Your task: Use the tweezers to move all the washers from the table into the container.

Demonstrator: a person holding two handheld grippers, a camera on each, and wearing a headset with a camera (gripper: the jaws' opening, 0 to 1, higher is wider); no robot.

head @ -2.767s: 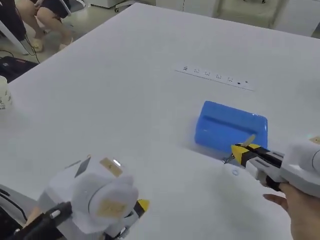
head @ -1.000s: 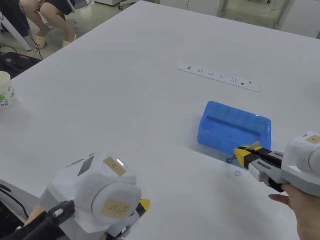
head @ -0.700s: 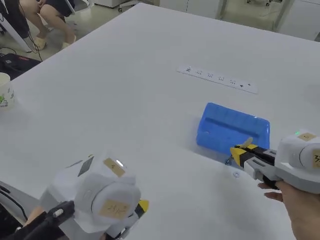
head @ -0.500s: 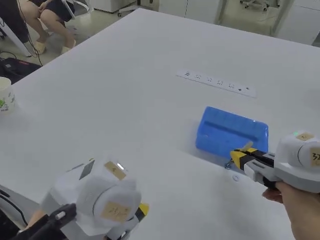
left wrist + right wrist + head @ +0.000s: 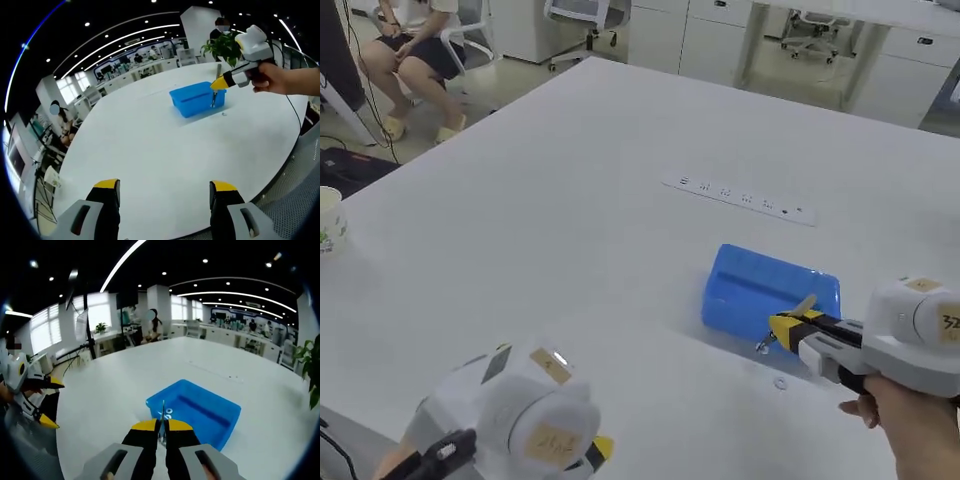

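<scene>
One washer (image 5: pixel 779 383) sits on the desk (image 5: pixel 570 220), just beside the blue container (image 5: pixel 760 285) at its 6 o'clock. The right tool (image 5: pixel 161 427) is pinching the tweezers (image 5: pixel 163 415), tips at the container's near edge. The left tool (image 5: pixel 165 186) is spread wide, well off at 8 o'clock.
</scene>
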